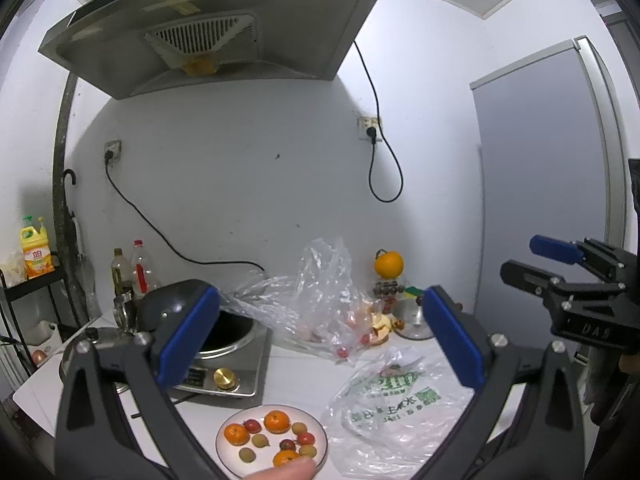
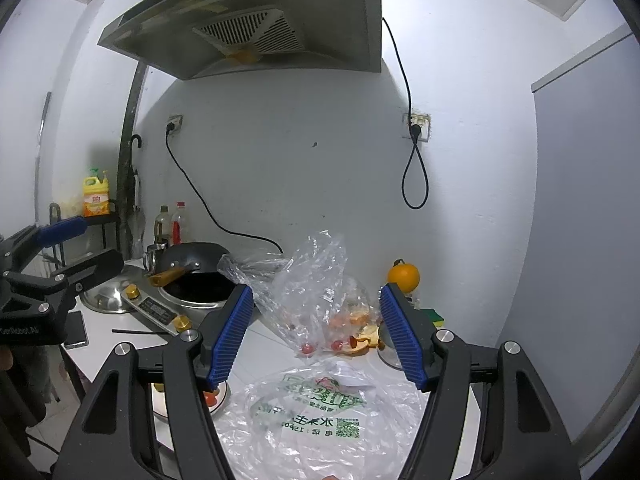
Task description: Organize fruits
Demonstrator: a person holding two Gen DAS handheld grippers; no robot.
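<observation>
A white plate [image 1: 320, 430] near the counter's front edge holds small oranges, cherry tomatoes and several pale green fruits. A fingertip [image 1: 290, 471] shows at its near rim. Behind it a clear plastic bag [image 1: 316, 300] stands crumpled with cherry tomatoes and orange pieces inside. A flat printed bag [image 1: 384, 396] lies right of the plate. My left gripper [image 1: 320, 336] hangs open above the plate, nothing between its blue pads. My right gripper [image 2: 316, 332] is open too, level over the printed bag [image 2: 320, 408], facing the clear bag [image 2: 316, 284]. The plate [image 2: 221, 398] peeks out behind its left finger.
An induction cooker [image 1: 240, 356] with a black wok [image 2: 196, 264] stands at the left, a steel lid [image 2: 108, 296] beside it. A whole orange [image 2: 403, 276] sits on a jar at the back right. Bottles [image 1: 132, 268] line the wall. A grey fridge [image 1: 548, 184] stands right.
</observation>
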